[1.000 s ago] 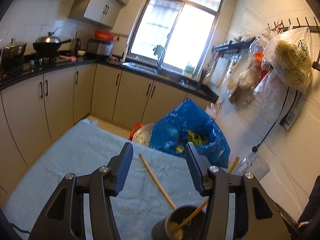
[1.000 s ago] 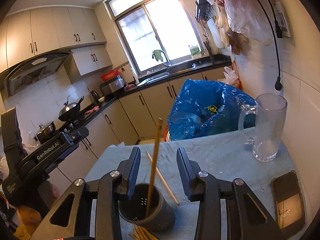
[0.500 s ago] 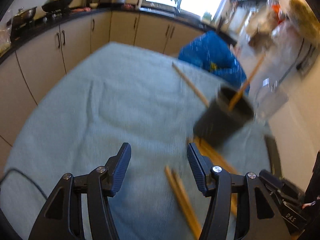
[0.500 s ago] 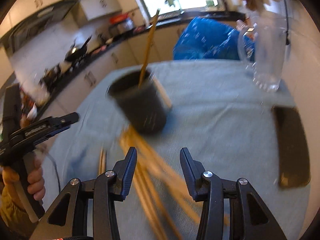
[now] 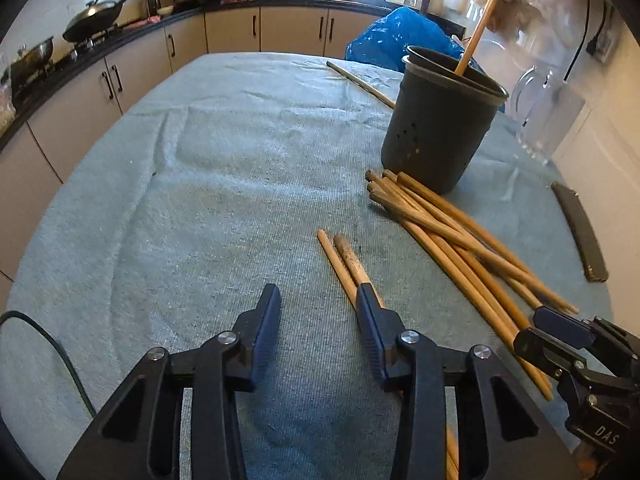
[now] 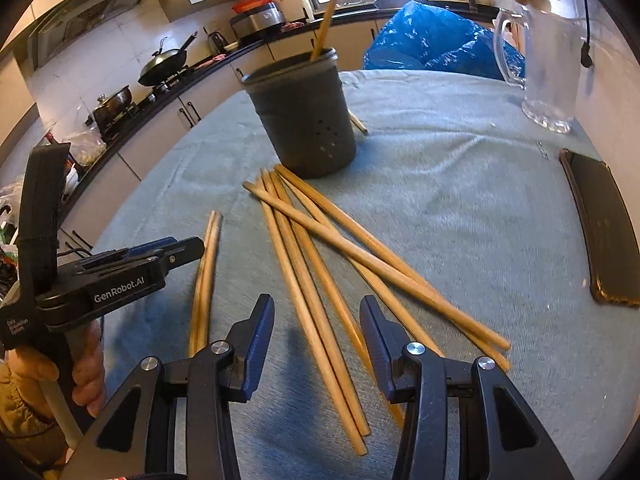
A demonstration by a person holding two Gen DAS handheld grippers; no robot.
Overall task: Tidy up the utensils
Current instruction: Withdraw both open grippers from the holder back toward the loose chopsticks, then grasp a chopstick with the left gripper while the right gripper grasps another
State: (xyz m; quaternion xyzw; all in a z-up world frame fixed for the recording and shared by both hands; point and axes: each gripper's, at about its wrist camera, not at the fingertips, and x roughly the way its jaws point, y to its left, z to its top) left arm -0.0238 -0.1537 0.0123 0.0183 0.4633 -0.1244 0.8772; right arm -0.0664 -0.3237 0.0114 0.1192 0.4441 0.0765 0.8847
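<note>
Our left gripper (image 5: 318, 300) closes on nothing beside two chopsticks (image 5: 340, 258); our right gripper (image 6: 316, 316) gapes empty over the tabletop (image 5: 208, 184) pile (image 6: 332, 256) near the holder (image 6: 302, 114). Crossed sticks may roll or lift together.

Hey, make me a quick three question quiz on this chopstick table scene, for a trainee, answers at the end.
1. True or false: the dark holder lies tipped over.
2. How many chopsticks stand in the holder?
3. Which lies nearer the left gripper: A the pair of chopsticks, or B the chopstick pile?

Key: 1 false, it stands upright. 2 one. 3 A, beside its closing jaws, which have nothing between them.
</note>
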